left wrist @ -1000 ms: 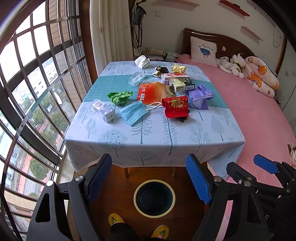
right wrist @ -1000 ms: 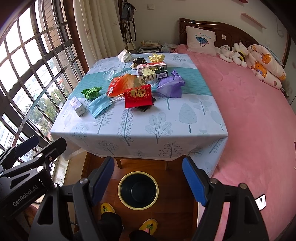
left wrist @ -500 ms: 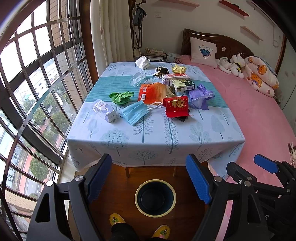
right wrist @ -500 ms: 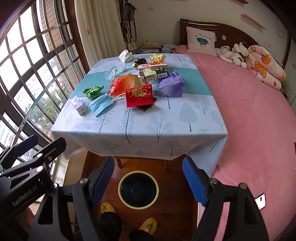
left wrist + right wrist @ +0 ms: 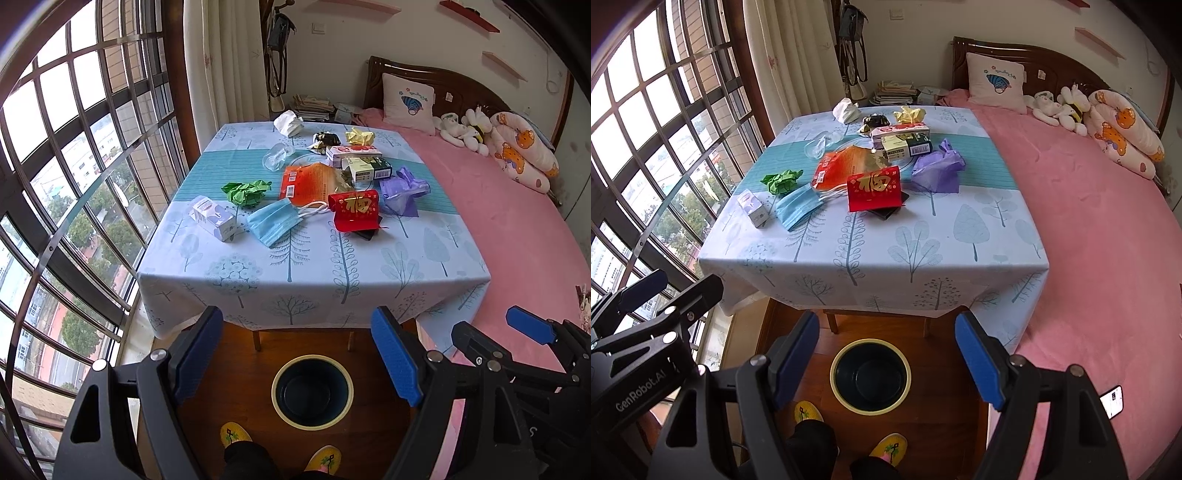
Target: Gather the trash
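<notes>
Trash lies on the table point(image 5: 314, 273): a blue face mask point(image 5: 273, 221), a green paper ball point(image 5: 246, 192), a small white box point(image 5: 213, 218), a red envelope point(image 5: 354, 209), an orange packet point(image 5: 310, 181), a purple bag point(image 5: 403, 192), boxes point(image 5: 364, 162), a yellow wad point(image 5: 359, 136) and a white wad point(image 5: 289, 123). A dark bin with a yellow rim point(image 5: 312, 392) stands on the floor in front of the table; it also shows in the right wrist view point(image 5: 870, 376). My left gripper point(image 5: 301, 350) and right gripper point(image 5: 888, 354) are open and empty, held above the bin.
A pink bed point(image 5: 517, 229) with pillows and soft toys runs along the table's right side. A barred window point(image 5: 74, 177) is on the left. My feet in yellow slippers point(image 5: 236, 435) stand by the bin. A phone point(image 5: 1112, 401) lies on the bed edge.
Both views have shifted slightly, the table sitting a little lower in frame. Both grippers stay open and empty; nothing on the table has moved.
</notes>
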Available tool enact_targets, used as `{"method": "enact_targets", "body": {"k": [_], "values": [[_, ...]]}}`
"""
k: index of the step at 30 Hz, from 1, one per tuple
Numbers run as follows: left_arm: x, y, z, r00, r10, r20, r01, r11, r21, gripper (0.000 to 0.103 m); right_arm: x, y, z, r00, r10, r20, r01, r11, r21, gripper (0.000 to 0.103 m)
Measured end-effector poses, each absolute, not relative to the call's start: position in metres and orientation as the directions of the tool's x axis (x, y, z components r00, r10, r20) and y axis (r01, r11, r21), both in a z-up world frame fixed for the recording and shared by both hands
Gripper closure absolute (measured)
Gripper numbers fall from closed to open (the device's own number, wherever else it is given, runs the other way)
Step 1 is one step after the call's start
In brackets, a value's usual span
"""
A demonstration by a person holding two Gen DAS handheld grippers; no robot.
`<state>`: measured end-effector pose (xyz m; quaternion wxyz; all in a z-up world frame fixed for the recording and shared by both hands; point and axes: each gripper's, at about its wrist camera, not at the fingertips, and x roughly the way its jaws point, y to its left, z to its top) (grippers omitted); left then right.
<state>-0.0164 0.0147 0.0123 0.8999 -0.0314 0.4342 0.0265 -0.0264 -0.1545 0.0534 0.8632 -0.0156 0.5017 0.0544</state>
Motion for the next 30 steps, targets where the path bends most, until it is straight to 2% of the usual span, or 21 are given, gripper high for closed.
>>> {"method": "enact_targets", "body": {"k": [19,30], "values": [[0.001,0.030,0.016,0.618,0.086,-0.781,-0.105,0.994,0.027,0.022,-0.004,-0.140,0.058,0.510,0.126,-0.851,-0.159,0.986,0.050,0.026],[0.076,0.113,0.012,0.555,0.075,-0.829,-0.179,0.983,-0.031,0.022,0.058,-0.091,0.052,0.498,0.125,-0.858,-0.135,0.989,0.065,0.026]]}}
